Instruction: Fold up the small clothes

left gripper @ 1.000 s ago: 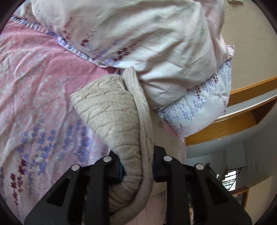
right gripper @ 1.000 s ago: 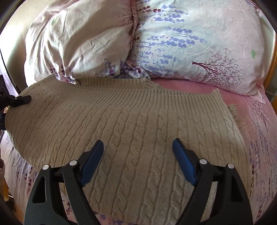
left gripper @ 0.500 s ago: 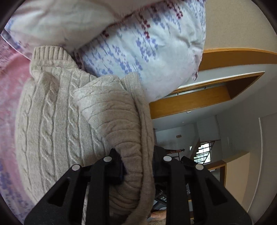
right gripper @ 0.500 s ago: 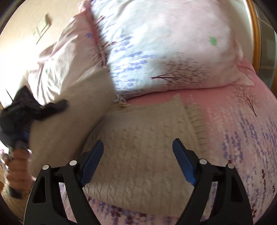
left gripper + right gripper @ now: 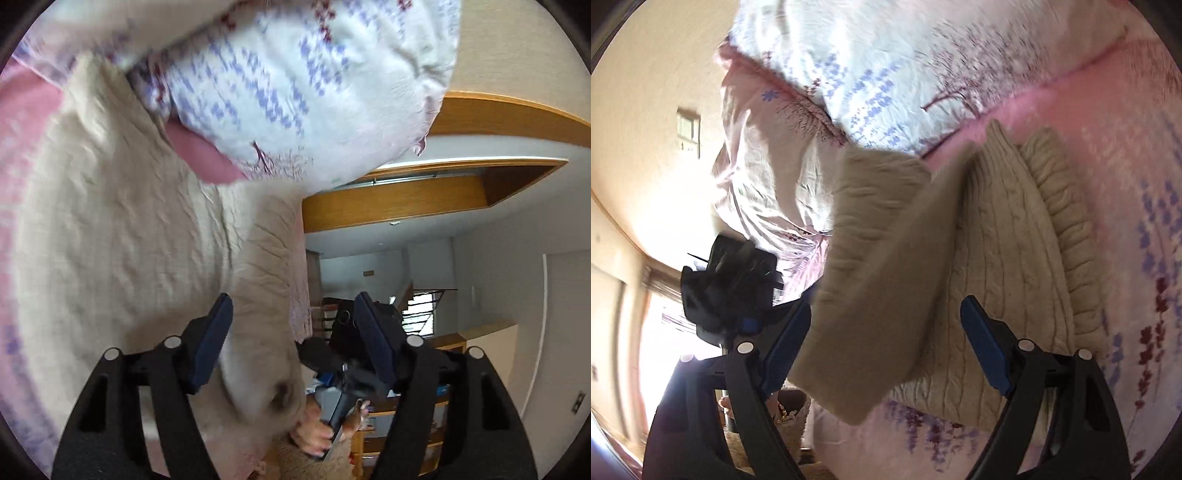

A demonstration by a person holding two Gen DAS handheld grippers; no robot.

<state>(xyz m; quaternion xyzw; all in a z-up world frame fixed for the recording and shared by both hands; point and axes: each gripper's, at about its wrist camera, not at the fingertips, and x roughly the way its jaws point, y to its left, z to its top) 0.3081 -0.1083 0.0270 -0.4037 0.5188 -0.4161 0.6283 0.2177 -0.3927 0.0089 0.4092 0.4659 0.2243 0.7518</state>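
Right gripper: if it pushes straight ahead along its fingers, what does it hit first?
Most likely the raised beige sweater flap, which hangs between the open fingers of the right gripper. Behind it lies the folded sweater body; depth is blurred.

1. Both views are fisheye: straight lines bow, and a dark circular rim cuts off every corner.
2. Left wrist view: soft daylight, fairly even; the curved orange-brown wooden beam (image 5: 391, 206) looks sharp, as does the room behind it.
3. Motion blur smears the white pillow with purple flower print (image 5: 295, 85) and the beige cable-knit sweater (image 5: 110, 229), whose knit pattern is almost lost.
4. Right wrist view: strong backlight from a blown-out window area (image 5: 665, 332) at the lower left, with glare spreading across the cream wall (image 5: 639, 110).
5. The raised sweater flap is in shadow and blurred; the flat part looks sharper.
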